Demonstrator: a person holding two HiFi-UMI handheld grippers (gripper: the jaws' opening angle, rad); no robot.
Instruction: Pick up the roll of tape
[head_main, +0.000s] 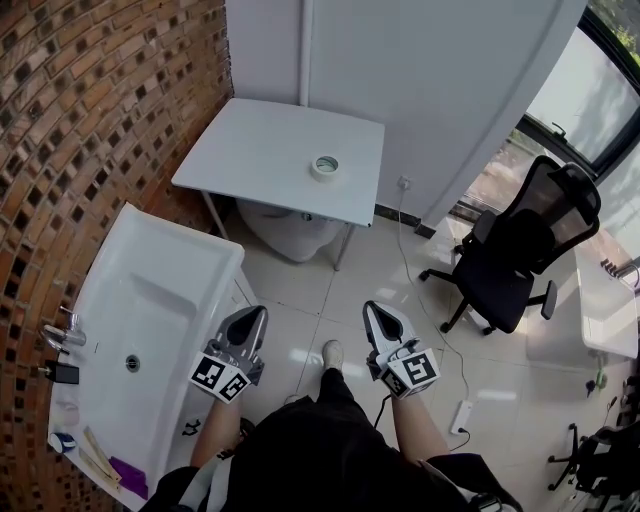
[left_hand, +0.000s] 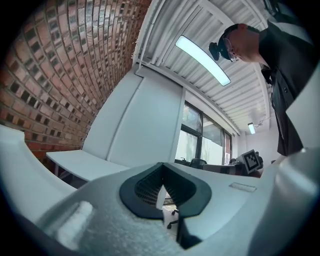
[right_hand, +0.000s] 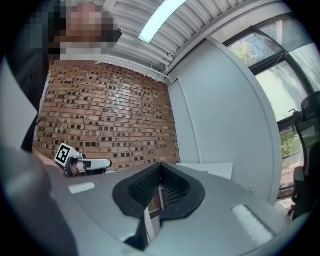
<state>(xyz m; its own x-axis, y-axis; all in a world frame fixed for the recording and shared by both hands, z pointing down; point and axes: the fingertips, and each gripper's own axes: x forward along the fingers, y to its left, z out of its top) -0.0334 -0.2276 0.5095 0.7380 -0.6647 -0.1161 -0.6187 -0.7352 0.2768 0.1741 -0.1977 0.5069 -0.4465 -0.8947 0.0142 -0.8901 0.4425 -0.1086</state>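
Observation:
The roll of tape (head_main: 326, 166), pale with a dark core, lies flat near the right front part of a light grey table (head_main: 260, 150) by the wall. My left gripper (head_main: 258, 312) and right gripper (head_main: 372, 308) are side by side over the floor tiles, well short of the table, both pointing toward it. Each has its jaws together with nothing between them. In the left gripper view the left gripper (left_hand: 162, 167) faces the table's edge (left_hand: 80, 162). From the right gripper view the right gripper (right_hand: 161, 167) looks at the table's corner (right_hand: 210, 169). Neither gripper view shows the tape.
A white sink (head_main: 190, 260) with a tap (head_main: 60, 335) runs along the curved brick wall (head_main: 90, 110) at left. A white rounded object (head_main: 290, 230) sits under the table. A black office chair (head_main: 520, 250) stands at right, and a power strip (head_main: 462, 415) lies on the floor.

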